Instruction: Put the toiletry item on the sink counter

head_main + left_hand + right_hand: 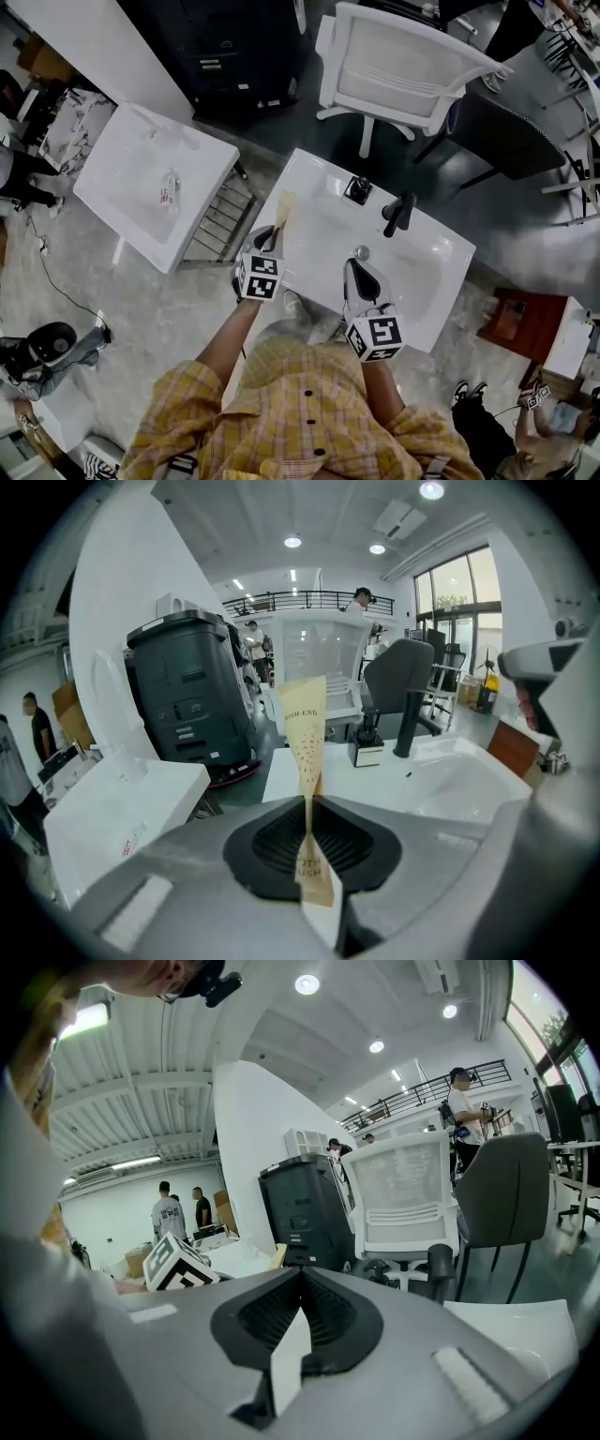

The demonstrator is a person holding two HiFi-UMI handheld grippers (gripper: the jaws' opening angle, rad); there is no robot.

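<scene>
The toiletry item is a thin tan paper toothbrush packet. My left gripper is shut on its lower end, and the packet stands up out of the jaws above the left edge of the white sink counter. My right gripper hangs over the basin's near side, close to the drain, shut with nothing in it. In the right gripper view the left gripper's marker cube shows at the left.
A black faucet and a black dispenser stand at the sink's back. Left of it are a wire rack and a second white sink unit with a bottle. Behind stand a white chair and a black bin.
</scene>
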